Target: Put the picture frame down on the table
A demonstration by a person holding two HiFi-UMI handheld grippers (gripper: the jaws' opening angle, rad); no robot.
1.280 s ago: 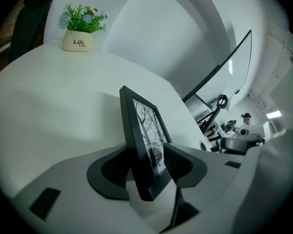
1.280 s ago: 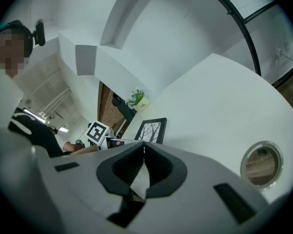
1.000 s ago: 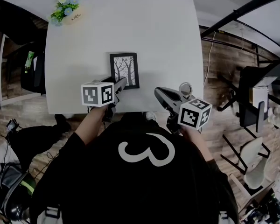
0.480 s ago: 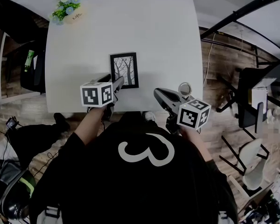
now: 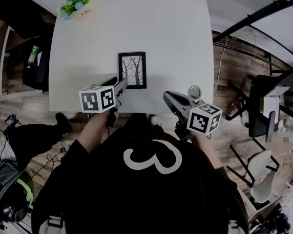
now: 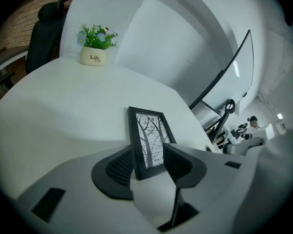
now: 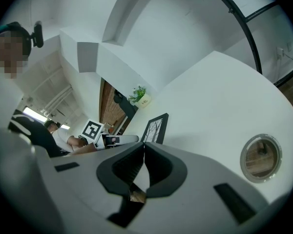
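Head view shows the picture frame lying flat on the white table, picture side up, a little toward the person's edge of the tabletop; the left gripper reaches in from that edge, its tips just at the frame's near left corner. Left gripper view: the jaws stand apart, and the frame's near end shows in the gap between the two ribbed pads; neither pad presses on it, and whether a tip brushes the frame's edge cannot be told; the rest of the frame stretches away from the claw across the table, toward a small potted plant at the far corner.

The right gripper hangs over the table's near edge, well to the right of the frame and apart from it; in the right gripper view its jaws are together, tips meeting with nothing between them; a round hole in the tabletop lies just beside it.
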